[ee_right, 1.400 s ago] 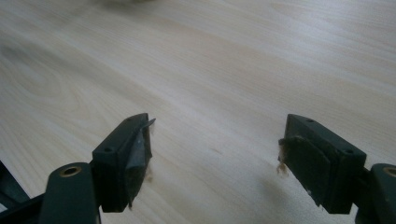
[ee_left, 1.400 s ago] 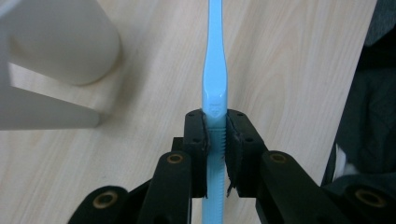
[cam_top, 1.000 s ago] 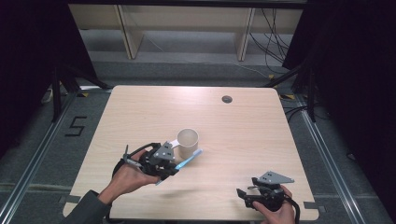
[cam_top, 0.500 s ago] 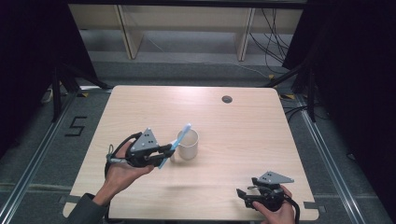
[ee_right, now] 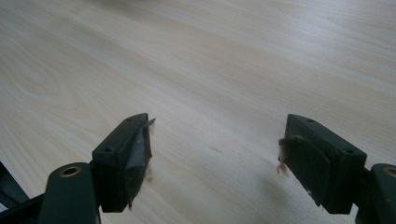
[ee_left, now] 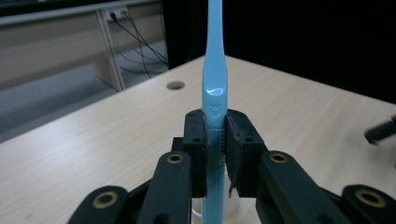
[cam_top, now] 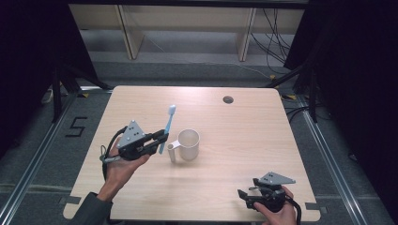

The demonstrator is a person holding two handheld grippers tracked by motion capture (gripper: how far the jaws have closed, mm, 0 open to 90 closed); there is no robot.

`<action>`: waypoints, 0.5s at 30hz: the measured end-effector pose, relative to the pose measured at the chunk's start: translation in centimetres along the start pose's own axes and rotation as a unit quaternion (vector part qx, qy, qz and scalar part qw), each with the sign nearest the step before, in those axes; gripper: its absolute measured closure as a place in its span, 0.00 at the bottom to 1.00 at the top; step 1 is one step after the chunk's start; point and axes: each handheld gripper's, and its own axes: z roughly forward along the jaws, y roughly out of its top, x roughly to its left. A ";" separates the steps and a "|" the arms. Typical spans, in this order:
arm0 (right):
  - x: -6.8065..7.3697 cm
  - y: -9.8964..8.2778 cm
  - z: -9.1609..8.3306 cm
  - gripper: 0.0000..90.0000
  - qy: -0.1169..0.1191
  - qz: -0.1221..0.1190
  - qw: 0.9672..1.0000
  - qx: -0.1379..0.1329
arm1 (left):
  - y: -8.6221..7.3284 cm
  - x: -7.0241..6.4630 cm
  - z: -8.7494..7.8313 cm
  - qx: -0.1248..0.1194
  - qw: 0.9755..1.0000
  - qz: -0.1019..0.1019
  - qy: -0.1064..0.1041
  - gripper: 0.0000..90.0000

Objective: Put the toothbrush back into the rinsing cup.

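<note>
A light blue toothbrush (cam_top: 167, 126) stands nearly upright in the air, head up, with my left gripper (cam_top: 162, 139) shut on its handle. In the left gripper view the toothbrush (ee_left: 214, 88) rises between the two pads, my left gripper (ee_left: 215, 140) clamped on it. A white mug (cam_top: 187, 144) with its handle toward the left stands on the table just right of that gripper. My right gripper (cam_top: 244, 194) rests low near the table's front right edge; in its own view the right gripper (ee_right: 215, 149) is open over bare wood.
The light wooden table (cam_top: 253, 136) has a round cable hole (cam_top: 228, 99) at its far right. Shelving and cables stand beyond the far edge. Dark curtains flank both sides.
My left gripper has moved left and up with the toothbrush, swinging it from a low slant to nearly upright beside the mug. The right gripper has stayed put.
</note>
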 end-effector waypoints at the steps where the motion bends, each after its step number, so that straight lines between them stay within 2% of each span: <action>1: 0.0 0.0 0.0 0.27 0.000 0.001 1.000 -0.001 | -0.1 0.0 0.1 -0.008 1.000 -0.005 0.000 0.87; 2: 0.0 0.0 0.0 0.27 0.004 0.005 1.000 -0.002 | -0.1 0.1 0.1 -0.017 1.000 -0.001 0.003 0.87; 4: 0.0 0.0 0.0 0.27 0.004 0.002 1.000 -0.001 | -0.3 0.2 0.3 -0.041 0.999 -0.009 -0.001 0.87; 6: 0.1 0.0 0.1 0.27 0.010 0.005 1.000 0.002 | -0.4 0.3 0.4 -0.043 0.999 -0.012 0.002 0.87; 8: 0.0 0.0 0.0 0.27 -0.001 0.002 1.000 -0.001 | -0.6 0.3 0.5 -0.053 0.998 -0.019 0.000 0.87; 10: 0.0 0.0 0.1 0.27 0.004 0.002 1.000 0.001 | -0.7 0.4 0.6 -0.062 0.998 -0.018 0.006 0.87; 11: 0.0 0.0 0.0 0.27 0.003 0.001 1.000 0.000 | -0.8 0.4 0.7 -0.064 0.998 -0.023 0.002 0.87; 15: 0.0 0.0 0.0 0.27 0.004 0.002 1.000 0.001 | -1.1 0.6 0.9 -0.079 0.996 -0.028 0.005 0.87</action>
